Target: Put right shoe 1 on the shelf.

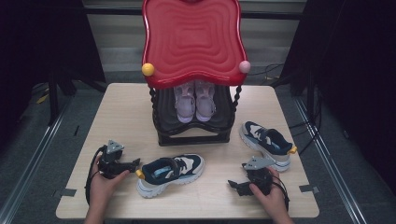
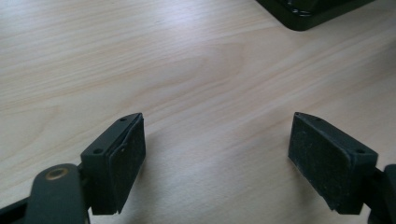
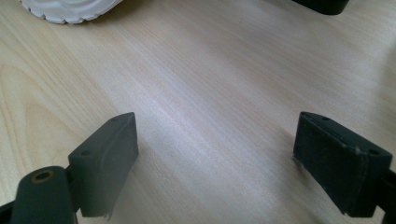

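A navy and white sneaker [image 1: 172,173] lies on the wooden table [image 1: 126,107] in front of me, its heel with a yellow tab toward the left. A second matching sneaker [image 1: 267,143] rests at the right, beside the rack. My left gripper [image 1: 135,164] sits on the table just left of the near sneaker's heel, jaws open over bare wood [image 2: 217,116]. At the front right, my right gripper [image 1: 232,185] points left, open and holding nothing [image 3: 217,116]. The near sneaker's white sole [image 3: 70,9] shows at the top left of the right gripper view.
A black shoe rack [image 1: 194,135] with a wavy red top [image 1: 194,42] stands at the table's back middle. A pair of pink shoes [image 1: 194,101] sits on its lower shelf. Its black base [image 2: 317,9] shows in the left gripper view. The floor to either side is dark.
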Demonstrator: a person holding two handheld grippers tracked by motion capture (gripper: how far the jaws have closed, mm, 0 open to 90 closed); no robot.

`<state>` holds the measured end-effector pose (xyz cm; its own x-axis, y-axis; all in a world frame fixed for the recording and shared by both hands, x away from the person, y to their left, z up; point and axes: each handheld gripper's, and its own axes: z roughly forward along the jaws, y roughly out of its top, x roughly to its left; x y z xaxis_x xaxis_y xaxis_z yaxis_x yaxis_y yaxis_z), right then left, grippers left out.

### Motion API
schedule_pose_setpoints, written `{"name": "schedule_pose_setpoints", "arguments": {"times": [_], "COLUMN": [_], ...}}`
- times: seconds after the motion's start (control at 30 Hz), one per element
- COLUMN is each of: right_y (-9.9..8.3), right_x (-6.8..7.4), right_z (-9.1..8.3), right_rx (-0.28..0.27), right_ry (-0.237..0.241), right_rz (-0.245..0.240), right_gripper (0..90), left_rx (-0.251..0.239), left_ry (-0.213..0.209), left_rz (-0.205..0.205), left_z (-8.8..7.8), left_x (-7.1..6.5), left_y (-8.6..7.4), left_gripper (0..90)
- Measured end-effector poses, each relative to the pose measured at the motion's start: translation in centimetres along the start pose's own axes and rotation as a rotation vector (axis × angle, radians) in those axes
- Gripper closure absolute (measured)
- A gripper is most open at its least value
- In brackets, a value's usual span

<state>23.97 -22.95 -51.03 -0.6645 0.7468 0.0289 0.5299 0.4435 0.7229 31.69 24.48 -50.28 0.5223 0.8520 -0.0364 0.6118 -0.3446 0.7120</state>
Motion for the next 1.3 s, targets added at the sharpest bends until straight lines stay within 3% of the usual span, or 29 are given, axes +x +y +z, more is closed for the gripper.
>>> {"name": "schedule_pose_setpoints", "arguments": {"times": [0.13,0.4,0.6,0.87,1.17,1.3], "right_y": [0.0,0.0,0.0,0.0,0.0,0.0], "right_x": [0.0,0.0,0.0,0.0,0.0,0.0], "right_z": [0.0,0.0,0.0,0.0,0.0,0.0], "right_rx": [0.000,0.000,0.000,0.000,0.000,0.002], "right_ry": [0.000,0.000,0.000,0.000,0.000,-0.001], "right_rz": [0.000,0.000,0.000,0.000,0.000,0.002], "right_gripper": [13.3,13.3,13.3,13.3,13.3,13.3], "left_rx": [-0.004,0.003,0.056,0.080,0.090,0.083], "left_ry": [-0.029,-0.075,-0.111,-0.147,-0.221,-0.216], "left_rz": [-0.001,0.040,0.062,0.101,0.128,0.153], "left_z": [-0.5,-2.8,-3.9,-4.7,-5.5,-5.7], "left_x": [-0.2,-0.4,-0.9,-2.1,-2.9,-3.4], "left_y": [0.5,2.0,3.4,5.2,6.4,6.6], "left_gripper": [19.7,20.8,21.2,21.5,22.9,26.3]}}
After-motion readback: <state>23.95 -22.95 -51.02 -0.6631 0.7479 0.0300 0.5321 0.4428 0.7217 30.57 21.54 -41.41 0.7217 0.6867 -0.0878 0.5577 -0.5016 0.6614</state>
